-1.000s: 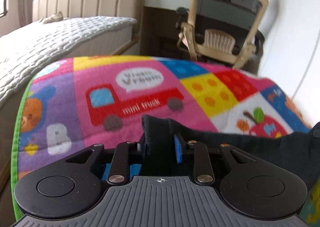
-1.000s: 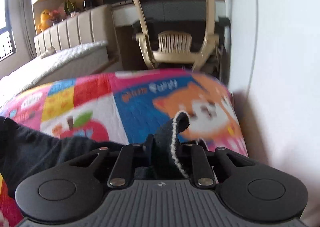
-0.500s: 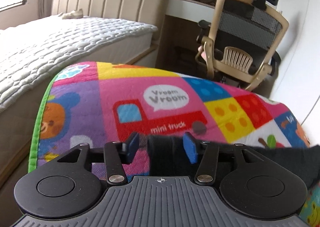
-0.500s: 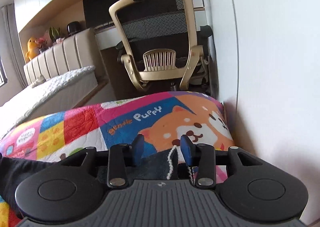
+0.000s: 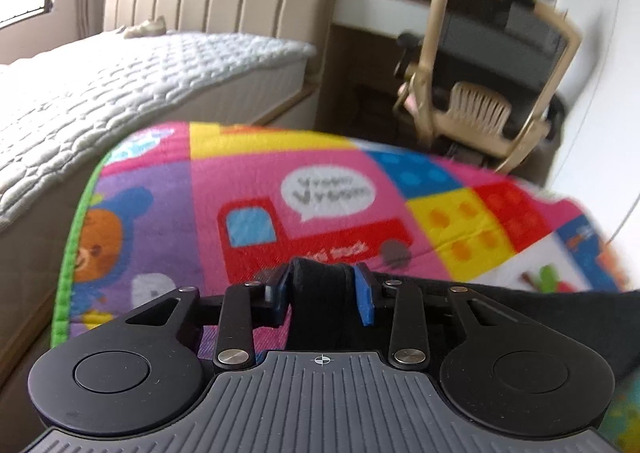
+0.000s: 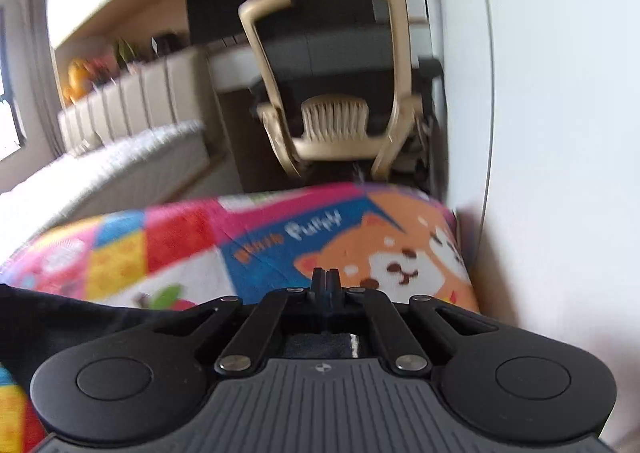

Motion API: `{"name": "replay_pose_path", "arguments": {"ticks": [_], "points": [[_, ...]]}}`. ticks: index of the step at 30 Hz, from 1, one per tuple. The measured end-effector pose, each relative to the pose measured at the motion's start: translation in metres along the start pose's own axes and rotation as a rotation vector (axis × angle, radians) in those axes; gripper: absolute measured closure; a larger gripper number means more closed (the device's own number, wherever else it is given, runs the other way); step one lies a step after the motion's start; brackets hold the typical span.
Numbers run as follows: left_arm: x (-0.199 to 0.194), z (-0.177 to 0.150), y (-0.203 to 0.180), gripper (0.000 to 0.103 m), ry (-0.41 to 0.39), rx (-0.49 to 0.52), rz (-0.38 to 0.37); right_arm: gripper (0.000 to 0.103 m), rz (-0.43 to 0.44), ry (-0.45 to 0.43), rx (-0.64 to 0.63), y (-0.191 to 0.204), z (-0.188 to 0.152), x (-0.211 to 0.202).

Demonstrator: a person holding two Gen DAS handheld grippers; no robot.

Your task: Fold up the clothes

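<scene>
A black garment [image 5: 520,317] lies on a colourful children's play mat [image 5: 320,189]. In the left wrist view my left gripper [image 5: 322,289] is open, its blue pads [image 5: 364,295] standing either side of a raised fold of the black cloth. In the right wrist view my right gripper [image 6: 326,279] is shut with its fingers pressed together above the mat [image 6: 280,237]; no cloth shows between the tips. The black garment [image 6: 60,325] spreads to its left, and a bit of dark fabric shows under the gripper body.
A bed with a white quilted cover [image 5: 100,85] runs along the left. A beige and black office chair [image 5: 492,65] stands at a desk beyond the mat, also in the right wrist view [image 6: 340,93]. A white wall [image 6: 560,133] borders the mat's right edge.
Both grippers opened half a second ago, letting go of the black cloth. Since then the right one has shut empty and pulled back; the left stays open around the fold.
</scene>
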State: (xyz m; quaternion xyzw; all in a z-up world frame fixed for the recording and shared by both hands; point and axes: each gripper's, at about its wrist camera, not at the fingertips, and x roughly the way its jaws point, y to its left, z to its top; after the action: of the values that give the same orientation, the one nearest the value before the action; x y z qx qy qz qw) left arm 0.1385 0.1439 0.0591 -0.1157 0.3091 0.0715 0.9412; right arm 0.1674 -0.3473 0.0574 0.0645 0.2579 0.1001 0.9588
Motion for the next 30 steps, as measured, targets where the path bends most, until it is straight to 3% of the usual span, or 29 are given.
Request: {"name": "replay_pose_path", "arguments": {"ticks": [5,10,13,16,17,19,24,25,26,27,30], "points": [[-0.065,-0.033,0.008,0.068,-0.062,0.024,-0.093,0.103,0.045,-0.016,0.006,-0.01,-0.022,-0.069],[-0.09,-0.069,0.016,0.068,-0.041,0.044,-0.07,0.1,0.001,0.009,-0.002,-0.022,-0.043,-0.079],[-0.087,-0.067,0.015,0.068,-0.037,0.036,-0.07,0.074,0.034,0.004,0.076,-0.025,-0.032,-0.057],[-0.082,-0.062,0.006,0.069,-0.043,0.065,-0.06,0.066,0.044,0.001,0.077,-0.015,-0.017,-0.018],[-0.081,-0.061,0.004,0.069,-0.043,0.076,-0.058,0.057,0.045,0.012,0.075,-0.011,-0.014,-0.004],[-0.08,-0.063,0.002,0.069,-0.044,0.092,-0.052,0.05,0.033,0.03,0.078,-0.002,-0.01,0.022],[-0.076,-0.069,0.011,0.069,-0.023,0.071,-0.061,0.049,-0.042,0.125,0.045,0.016,-0.007,0.088],[-0.076,-0.07,0.013,0.069,-0.02,0.068,-0.063,0.055,-0.046,0.149,0.036,0.019,-0.009,0.098],[-0.076,-0.071,0.014,0.069,-0.018,0.065,-0.067,0.075,-0.026,0.171,0.035,0.02,-0.011,0.104],[-0.076,-0.071,0.015,0.068,-0.018,0.063,-0.072,0.085,-0.015,0.179,0.035,0.02,-0.013,0.105],[-0.075,-0.071,0.017,0.068,-0.023,0.059,-0.077,0.092,0.005,0.147,0.055,0.021,-0.011,0.092]]}}
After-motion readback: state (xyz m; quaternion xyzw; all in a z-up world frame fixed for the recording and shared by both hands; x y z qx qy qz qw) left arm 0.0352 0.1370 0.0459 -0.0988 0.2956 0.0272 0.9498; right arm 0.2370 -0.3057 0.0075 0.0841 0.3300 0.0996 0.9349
